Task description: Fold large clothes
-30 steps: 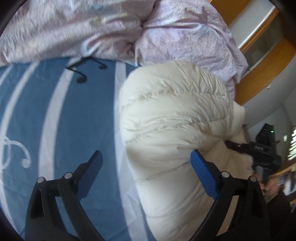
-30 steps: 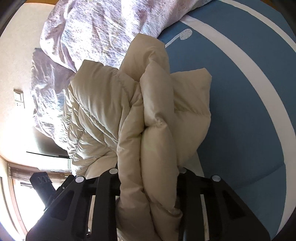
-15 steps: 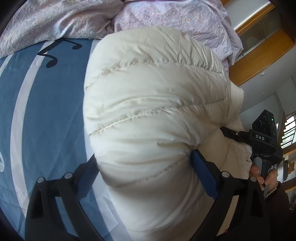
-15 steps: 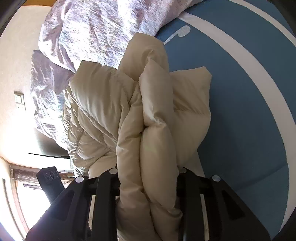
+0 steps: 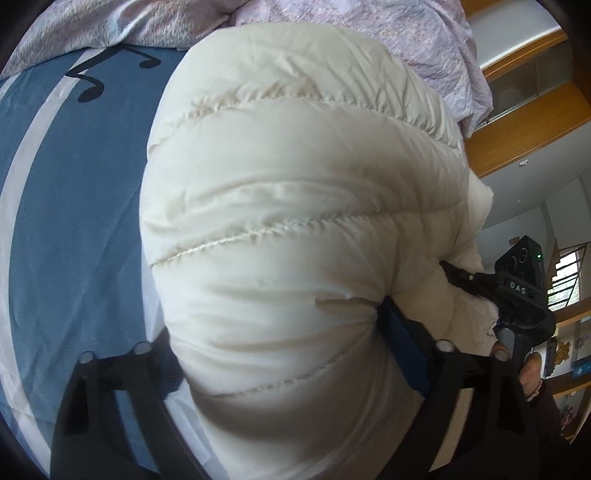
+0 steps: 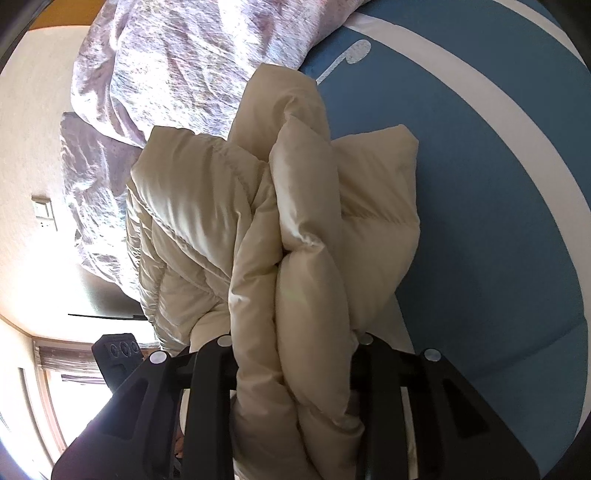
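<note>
Left wrist view: my left gripper [image 5: 280, 332] is closing its fingers [image 5: 400, 343] around a fat bulge of the cream down jacket [image 5: 295, 206], and the pads already dent its sides. The jacket lies bunched on the bed's blue striped sheet [image 5: 70, 206], with a lilac duvet [image 5: 369, 22] at the far edge. In the right wrist view, my right gripper [image 6: 295, 354] pinches a thick fold of the jacket [image 6: 306, 229], fingers narrowly set.
</note>
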The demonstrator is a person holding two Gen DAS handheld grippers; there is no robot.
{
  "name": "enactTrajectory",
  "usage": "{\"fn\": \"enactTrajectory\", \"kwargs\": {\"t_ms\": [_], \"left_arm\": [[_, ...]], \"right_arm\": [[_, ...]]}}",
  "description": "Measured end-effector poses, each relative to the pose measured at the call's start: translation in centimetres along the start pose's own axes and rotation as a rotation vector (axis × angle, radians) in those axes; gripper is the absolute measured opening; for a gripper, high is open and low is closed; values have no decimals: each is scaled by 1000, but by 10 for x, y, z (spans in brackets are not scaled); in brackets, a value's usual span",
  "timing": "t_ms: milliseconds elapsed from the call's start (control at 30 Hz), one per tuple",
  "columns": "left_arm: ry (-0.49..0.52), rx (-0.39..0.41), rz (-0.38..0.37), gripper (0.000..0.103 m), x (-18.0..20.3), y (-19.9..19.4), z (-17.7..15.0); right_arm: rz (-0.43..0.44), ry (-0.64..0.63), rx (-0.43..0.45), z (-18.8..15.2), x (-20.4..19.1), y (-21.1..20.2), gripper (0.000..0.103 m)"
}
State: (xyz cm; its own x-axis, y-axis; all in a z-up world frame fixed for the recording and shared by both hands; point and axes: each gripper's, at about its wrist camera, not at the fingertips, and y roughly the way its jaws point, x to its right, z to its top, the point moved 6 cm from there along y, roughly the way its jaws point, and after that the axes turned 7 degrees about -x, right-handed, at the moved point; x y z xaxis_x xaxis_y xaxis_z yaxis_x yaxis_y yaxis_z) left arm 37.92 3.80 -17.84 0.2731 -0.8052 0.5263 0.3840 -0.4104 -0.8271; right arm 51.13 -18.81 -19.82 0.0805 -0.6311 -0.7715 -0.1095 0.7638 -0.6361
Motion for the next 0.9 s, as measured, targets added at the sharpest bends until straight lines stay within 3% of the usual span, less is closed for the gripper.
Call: {"fn": "enactTrajectory", "kwargs": {"t_ms": [133,300,567,900], "left_arm": [[-1,26,-33,57,1,-10,3],[27,66,-40,38,5,-28,11],[54,176,34,35,-17,-80,40],[13,277,152,35,-65,-134,72]], "right_arm": [[12,-16,-2,1,1,-2,28],[36,-48,4,3,-12,-2,28],[79,-132,-16,15,-57,17,27],[41,-269,-55,30,-116,59,27]]}}
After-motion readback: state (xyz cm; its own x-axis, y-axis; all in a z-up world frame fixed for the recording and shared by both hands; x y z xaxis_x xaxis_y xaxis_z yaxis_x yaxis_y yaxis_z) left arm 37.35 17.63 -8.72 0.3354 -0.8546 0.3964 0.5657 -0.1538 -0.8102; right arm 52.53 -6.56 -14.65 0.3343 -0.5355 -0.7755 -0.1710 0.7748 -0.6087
